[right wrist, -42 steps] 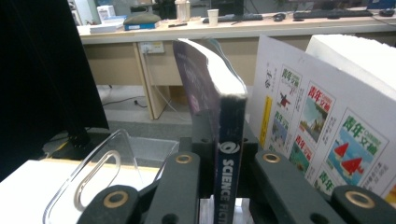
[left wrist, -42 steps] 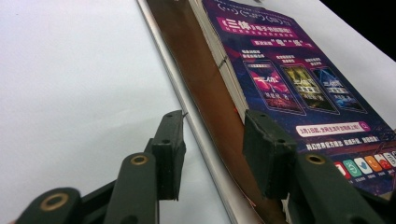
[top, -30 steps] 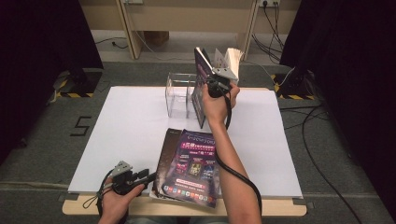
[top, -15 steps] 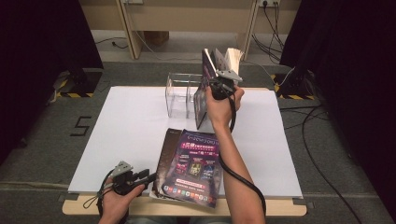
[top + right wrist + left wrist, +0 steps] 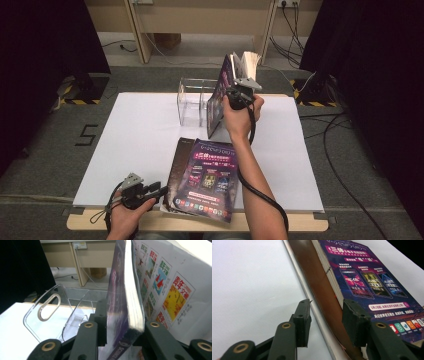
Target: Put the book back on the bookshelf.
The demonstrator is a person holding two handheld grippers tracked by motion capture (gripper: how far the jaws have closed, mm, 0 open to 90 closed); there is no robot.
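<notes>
Standing the magazine point(image 5: 218, 100) upright right of the clear rack point(image 5: 192, 102), my right hand-held gripper point(image 5: 239, 89) loosening, jaws still astride its spine.

Occlusions and cut-offs noted at the magazine rack and table front

In the right gripper view, the upright magazine point(image 5: 125, 292) is cut off by the top edge, its lower end is blurred, and pad contact cannot be judged. Part of the clear acrylic rack point(image 5: 192, 102) is hidden behind that magazine in the high view. In the left gripper view, the flat magazine stack point(image 5: 367, 282) is cropped at the right edge; its small print is unreadable.
</notes>
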